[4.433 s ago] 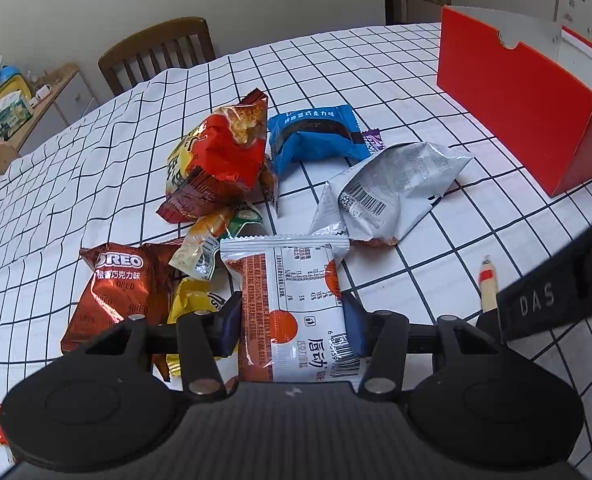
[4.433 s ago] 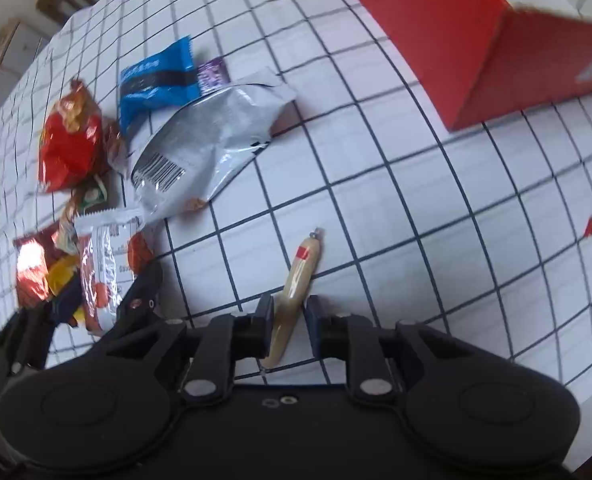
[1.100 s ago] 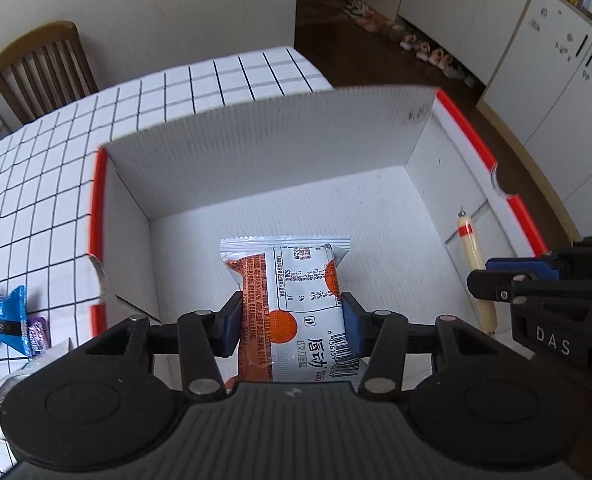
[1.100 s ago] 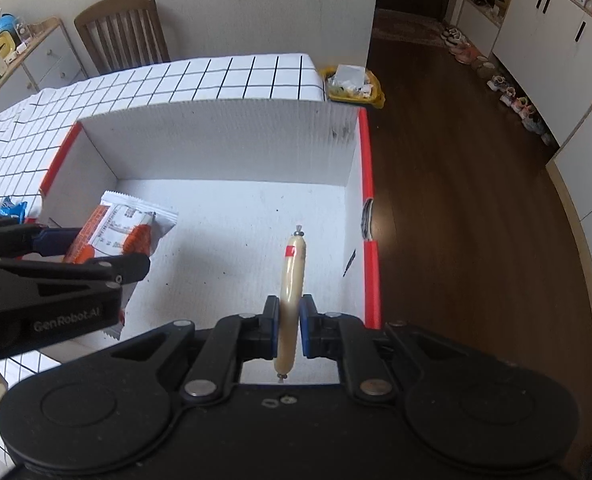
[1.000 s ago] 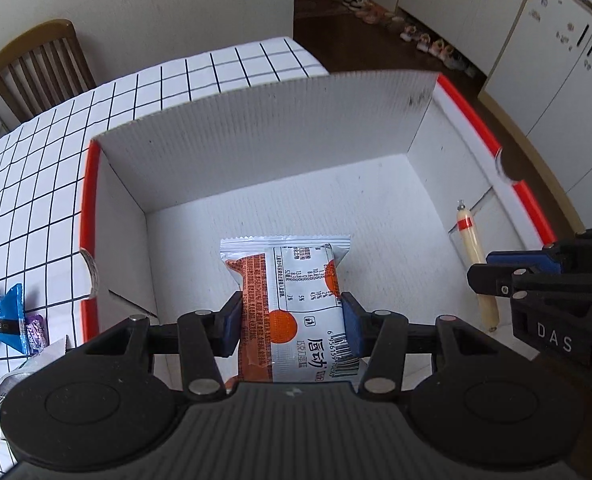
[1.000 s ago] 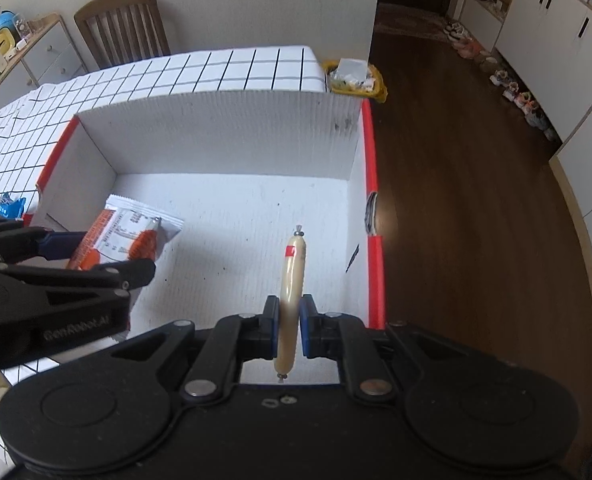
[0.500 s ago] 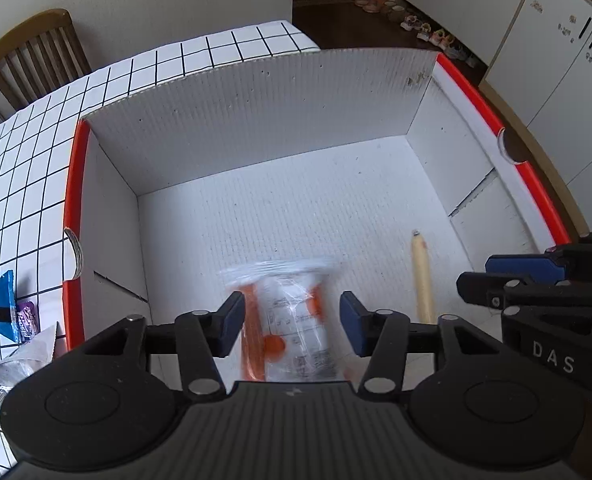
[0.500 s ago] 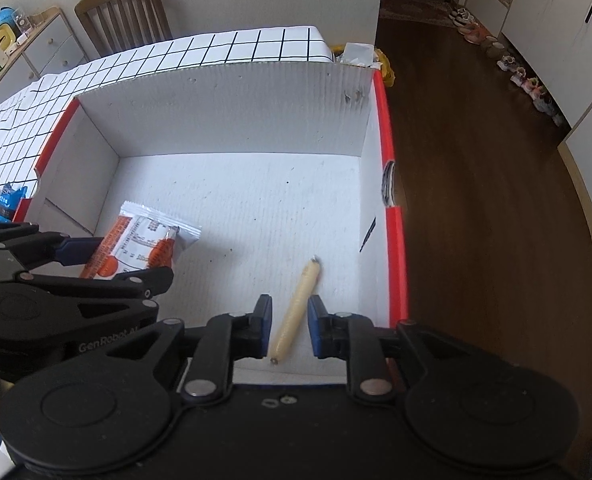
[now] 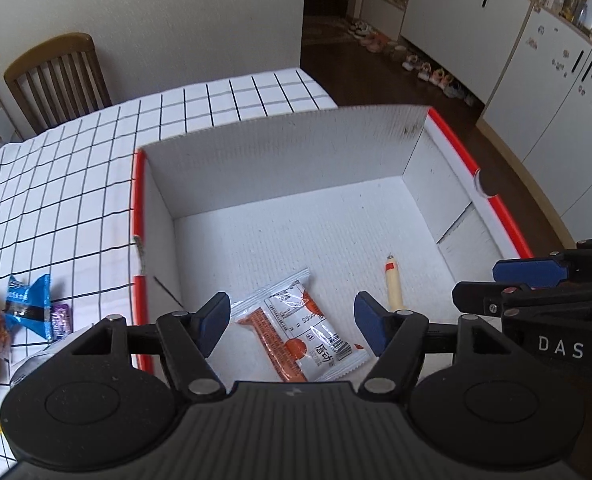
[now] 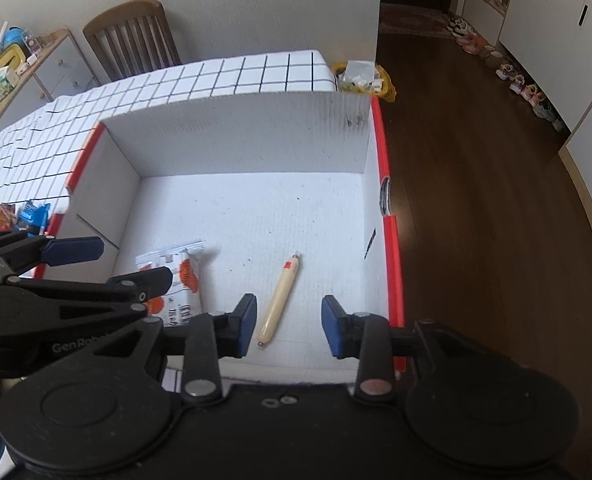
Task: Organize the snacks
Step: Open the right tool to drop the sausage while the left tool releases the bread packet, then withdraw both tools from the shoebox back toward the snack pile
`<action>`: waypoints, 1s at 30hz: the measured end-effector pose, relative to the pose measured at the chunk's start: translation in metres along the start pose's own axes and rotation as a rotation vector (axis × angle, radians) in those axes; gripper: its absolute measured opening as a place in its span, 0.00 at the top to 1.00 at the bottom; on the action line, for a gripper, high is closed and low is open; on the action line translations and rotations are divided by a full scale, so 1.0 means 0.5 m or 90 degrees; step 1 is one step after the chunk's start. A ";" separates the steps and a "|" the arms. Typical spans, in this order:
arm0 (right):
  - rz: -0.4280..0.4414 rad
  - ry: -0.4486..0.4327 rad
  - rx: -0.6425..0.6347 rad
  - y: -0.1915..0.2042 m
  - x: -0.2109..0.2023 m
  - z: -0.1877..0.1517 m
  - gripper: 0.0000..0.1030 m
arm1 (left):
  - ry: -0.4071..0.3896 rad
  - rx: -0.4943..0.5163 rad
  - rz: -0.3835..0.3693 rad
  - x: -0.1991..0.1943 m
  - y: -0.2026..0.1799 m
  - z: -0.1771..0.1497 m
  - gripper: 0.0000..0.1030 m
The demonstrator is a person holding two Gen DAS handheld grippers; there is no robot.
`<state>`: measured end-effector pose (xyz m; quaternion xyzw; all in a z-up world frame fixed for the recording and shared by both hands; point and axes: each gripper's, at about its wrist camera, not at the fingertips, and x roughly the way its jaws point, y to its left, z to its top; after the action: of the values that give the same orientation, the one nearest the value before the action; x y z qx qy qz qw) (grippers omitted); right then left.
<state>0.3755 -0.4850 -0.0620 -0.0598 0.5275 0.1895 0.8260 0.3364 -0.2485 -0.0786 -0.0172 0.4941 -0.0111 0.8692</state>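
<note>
Hovering over the red-edged cardboard box, the left gripper and right gripper are opening, grasping nothing, their orange-and-white snack packet and sausage stick lying side by side on its floor near 6 o'clock, evidently dropped for storage.

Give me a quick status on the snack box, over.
Left gripper and right gripper both opening, nothing between the fingers. Orange-and-white packet and sausage stick lie on the box floor. More snacks wait on the table. Nothing blocking.
</note>
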 end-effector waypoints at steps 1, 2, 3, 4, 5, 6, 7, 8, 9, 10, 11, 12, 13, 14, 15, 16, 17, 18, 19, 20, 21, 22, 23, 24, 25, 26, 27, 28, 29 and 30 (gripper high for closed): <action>0.002 -0.003 -0.001 0.002 -0.007 -0.002 0.64 | -0.005 -0.002 0.000 -0.009 0.003 -0.001 0.34; 0.003 -0.007 -0.003 0.005 -0.015 -0.003 0.64 | -0.010 -0.003 -0.001 -0.018 0.006 -0.002 0.34; 0.005 -0.011 -0.006 0.008 -0.021 -0.005 0.63 | -0.014 -0.005 -0.004 -0.027 0.009 -0.005 0.34; 0.008 -0.013 -0.008 0.011 -0.028 -0.005 0.63 | -0.018 -0.007 -0.006 -0.036 0.013 -0.008 0.34; 0.010 -0.016 -0.011 0.017 -0.034 -0.005 0.62 | -0.021 -0.010 -0.007 -0.043 0.016 -0.010 0.34; 0.013 -0.019 -0.014 0.022 -0.040 -0.006 0.62 | -0.026 -0.014 -0.008 -0.050 0.022 -0.015 0.34; 0.016 -0.023 -0.016 0.026 -0.047 -0.006 0.60 | -0.029 -0.018 -0.010 -0.057 0.027 -0.017 0.34; 0.019 -0.027 -0.018 0.031 -0.052 -0.007 0.60 | -0.032 -0.021 -0.012 -0.064 0.031 -0.020 0.34; 0.022 -0.030 -0.021 0.036 -0.058 -0.007 0.59 | -0.037 -0.025 -0.014 -0.073 0.036 -0.023 0.34; 0.024 -0.033 -0.025 0.041 -0.064 -0.007 0.57 | -0.041 -0.027 -0.015 -0.081 0.041 -0.027 0.34; 0.024 -0.037 -0.029 0.048 -0.070 -0.008 0.57 | -0.046 -0.028 -0.015 -0.089 0.046 -0.030 0.34; 0.026 -0.041 -0.033 0.054 -0.076 -0.009 0.55 | -0.052 -0.029 -0.014 -0.099 0.051 -0.033 0.34; 0.029 -0.046 -0.036 0.060 -0.083 -0.009 0.54 | -0.059 -0.027 -0.010 -0.108 0.056 -0.036 0.34; 0.031 -0.051 -0.040 0.066 -0.089 -0.009 0.54 | -0.067 -0.025 -0.008 -0.118 0.062 -0.040 0.34; 0.032 -0.056 -0.043 0.074 -0.096 -0.008 0.53 | -0.075 -0.024 -0.006 -0.128 0.068 -0.044 0.34; 0.035 -0.062 -0.046 0.080 -0.101 -0.009 0.51 | -0.082 -0.023 -0.006 -0.138 0.074 -0.047 0.34; 0.037 -0.067 -0.048 0.086 -0.107 -0.010 0.50 | -0.088 -0.023 -0.007 -0.148 0.082 -0.050 0.34; 0.039 -0.071 -0.049 0.093 -0.113 -0.011 0.48 | -0.095 -0.023 -0.009 -0.158 0.089 -0.053 0.34; 0.040 -0.076 -0.049 0.100 -0.118 -0.012 0.48 | -0.100 -0.022 -0.011 -0.169 0.099 -0.057 0.34; 0.042 -0.080 -0.048 0.107 -0.124 -0.014 0.47 | -0.105 -0.021 -0.012 -0.178 0.107 -0.061 0.34; 0.043 -0.085 -0.047 0.114 -0.130 -0.015 0.45 | -0.109 -0.021 -0.013 -0.187 0.115 -0.064 0.34; 0.043 -0.091 -0.046 0.123 -0.137 -0.019 0.43 | -0.115 -0.020 -0.014 -0.198 0.124 -0.070 0.34; 0.045 -0.098 -0.044 0.131 -0.144 -0.022 0.41 | -0.119 -0.019 -0.014 -0.207 0.133 -0.074 0.33; 0.046 -0.104 -0.042 0.139 -0.150 -0.024 0.39 | -0.124 -0.018 -0.013 -0.216 0.141 -0.079 0.32; 0.048 -0.110 -0.041 0.148 -0.158 -0.027 0.39 | -0.130 -0.018 -0.012 -0.225 0.151 -0.084 0.29; 0.051 -0.116 -0.041 0.158 -0.165 -0.029 0.39 | -0.137 -0.018 -0.012 -0.234 0.160 -0.090 0.28; 0.053 -0.120 -0.041 0.168 -0.171 -0.030 0.38 | -0.142 -0.018 -0.011 -0.242 0.170 -0.095 0.28; 0.055 -0.125 -0.042 0.179 -0.176 -0.031 0.36 | -0.145 -0.018 -0.011 -0.250 0.180 -0.101 0.28; 0.057 -0.130 -0.042 0.189 -0.182 -0.032 0.34 | -0.149 -0.018 -0.011 -0.257 0.190 -0.105 0.28; 0.061 -0.135 -0.041 0.200 -0.187 -0.033 0.30 | -0.153 -0.017 -0.010 -0.265 0.201 -0.112 0.28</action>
<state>0.2890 -0.4215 0.0244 -0.0408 0.4331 0.2510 0.8647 0.2207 -0.1443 0.0026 -0.0340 0.3865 -0.0088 0.9216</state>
